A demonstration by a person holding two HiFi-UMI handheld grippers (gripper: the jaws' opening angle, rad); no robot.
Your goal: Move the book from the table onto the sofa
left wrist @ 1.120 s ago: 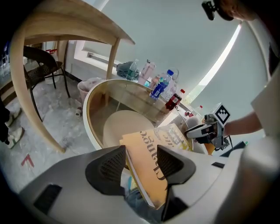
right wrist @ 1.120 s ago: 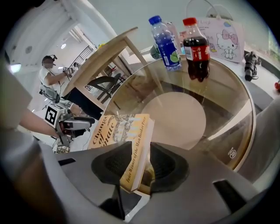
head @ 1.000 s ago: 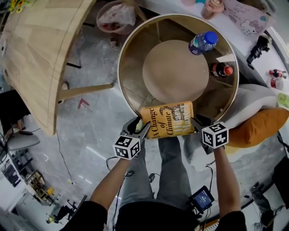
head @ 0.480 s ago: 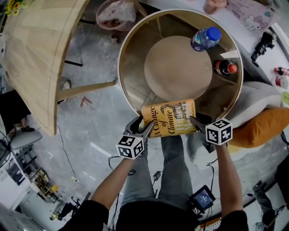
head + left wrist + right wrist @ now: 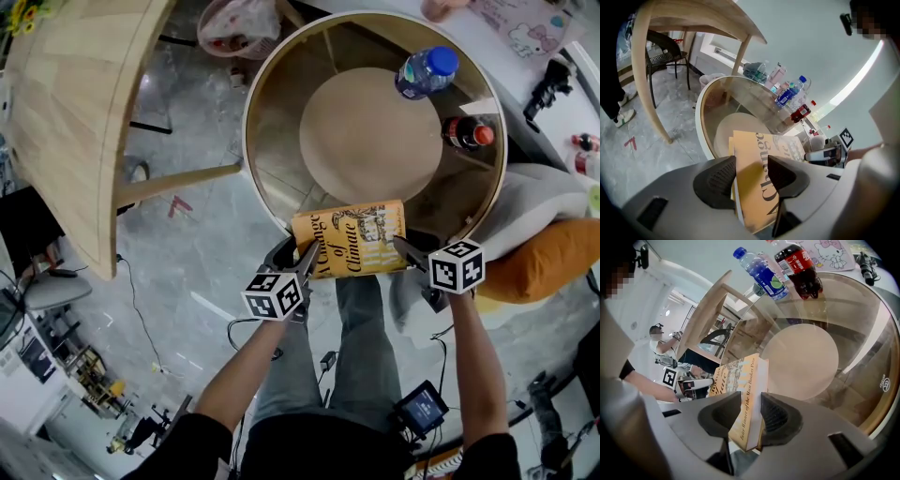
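Spanning the gap between the two tools, the book (image 5: pixel 349 242) is held at the near rim of the round glass desk (image 5: pixel 251 159), where it overhangs the edge towards the person. Its long axis is laid along the desk's near side, from one tool to the other. The left tool (image 5: pixel 298 260) is set on the book's left short end. Its jaws have just been closing, the book is between them, and both pads appear to be pressed on it, with the cover tilted a little across the gap. The right tool (image 5: pixel 406 249) is clamped on the opposite short end, with a pad seated on each face. The sofa (image 5: pixel 536 202), taken to be the grey seat with the orange cushion (image 5: pixel 546 262), is found just off the desk's right side, so the right tool is the nearer of the two. A sideways carry along the book's own long axis, right end leading, is judged to be called for. The spacing of the tools should be kept so that neither end is let slip.
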